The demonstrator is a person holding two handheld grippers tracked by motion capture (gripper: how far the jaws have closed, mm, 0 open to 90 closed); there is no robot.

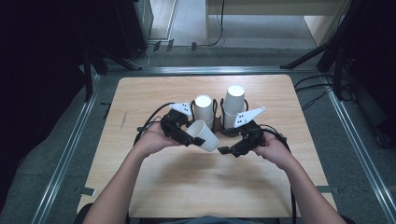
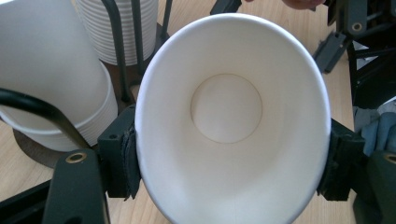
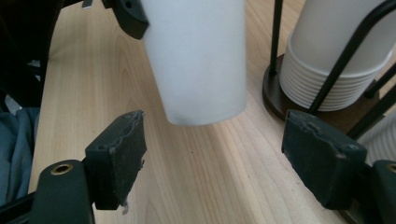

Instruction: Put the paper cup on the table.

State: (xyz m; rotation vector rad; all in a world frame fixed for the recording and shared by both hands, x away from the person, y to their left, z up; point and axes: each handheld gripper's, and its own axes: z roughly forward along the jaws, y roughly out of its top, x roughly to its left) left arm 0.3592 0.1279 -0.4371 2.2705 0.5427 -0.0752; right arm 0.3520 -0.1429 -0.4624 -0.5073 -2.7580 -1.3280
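My left gripper (image 1: 194,138) is shut on a white paper cup (image 1: 204,135), held tilted above the table with its mouth toward the gripper. In the left gripper view the cup (image 2: 231,116) shows its inside and is squeezed oval between the pads (image 2: 120,158). My right gripper (image 1: 227,150) is open just right of the cup. In the right gripper view its jaws stand wide apart, and the cup's base (image 3: 198,60) hangs just beyond them, untouched. Two stacks of upside-down white cups (image 1: 203,108) (image 1: 233,103) stand in a dark wire holder (image 1: 218,126) behind the grippers.
The light wooden table (image 1: 205,186) has bare surface in front of the hands. Cables trail from both grippers. Metal rails run along the table's sides, and dark stands and cables lie on the floor beyond it.
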